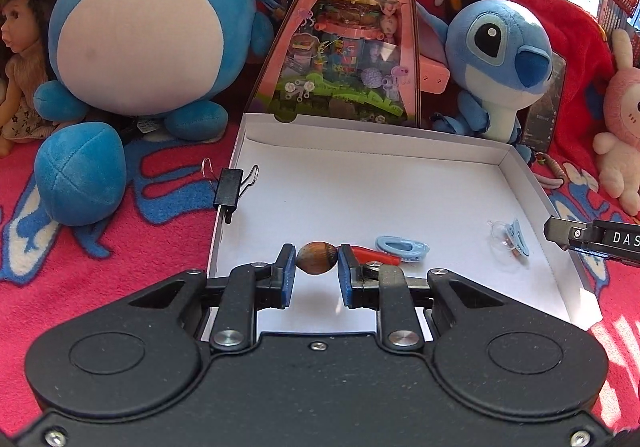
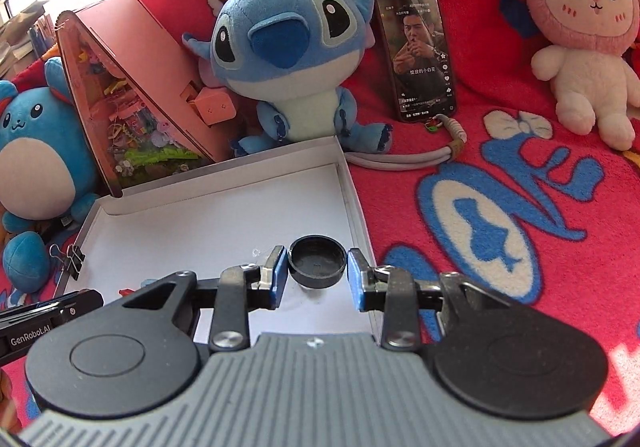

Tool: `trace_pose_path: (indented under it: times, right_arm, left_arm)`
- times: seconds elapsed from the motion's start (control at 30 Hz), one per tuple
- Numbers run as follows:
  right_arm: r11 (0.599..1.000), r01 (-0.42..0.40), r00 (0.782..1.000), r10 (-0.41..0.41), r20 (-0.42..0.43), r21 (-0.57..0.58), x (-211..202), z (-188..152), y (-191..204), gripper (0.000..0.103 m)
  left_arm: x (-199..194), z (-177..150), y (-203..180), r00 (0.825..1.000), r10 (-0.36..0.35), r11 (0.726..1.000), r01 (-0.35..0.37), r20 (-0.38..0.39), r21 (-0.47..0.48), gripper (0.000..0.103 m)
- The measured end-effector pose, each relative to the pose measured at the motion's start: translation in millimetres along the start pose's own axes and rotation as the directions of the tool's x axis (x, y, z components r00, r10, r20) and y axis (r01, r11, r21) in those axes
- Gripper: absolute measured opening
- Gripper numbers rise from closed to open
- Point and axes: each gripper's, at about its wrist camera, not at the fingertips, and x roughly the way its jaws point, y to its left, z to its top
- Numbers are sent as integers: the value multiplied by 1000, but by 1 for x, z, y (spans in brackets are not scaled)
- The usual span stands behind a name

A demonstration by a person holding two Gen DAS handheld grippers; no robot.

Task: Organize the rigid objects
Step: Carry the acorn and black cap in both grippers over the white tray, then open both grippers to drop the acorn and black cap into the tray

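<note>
A red blanket (image 2: pixel 520 167) carries a shallow white box (image 1: pixel 400 151) with a black binder clip (image 1: pixel 229 189) on its left wall. Inside lie a blue hair clip (image 1: pixel 402 248) and a red piece (image 1: pixel 376 255). Over the box, the right gripper (image 2: pixel 318 275) pinches a black cap (image 2: pixel 318 261), while the left gripper (image 1: pixel 316 271) pinches a brown nut (image 1: pixel 317 258).
</note>
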Motion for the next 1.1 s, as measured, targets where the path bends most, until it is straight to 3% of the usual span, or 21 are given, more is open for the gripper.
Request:
trace_pose_path:
  times: [0.77, 1.1]
  right_arm:
    - [998, 42, 999, -41, -16, 42, 31, 6, -2, 38]
    - [998, 38, 999, -37, -12, 51, 31, 6, -4, 52]
  left_arm:
    - [14, 0, 1, 1000, -4, 1000, 4, -24, -5, 22]
    - [16, -1, 0, 1000, -1, 1000, 1, -17, -1, 22]
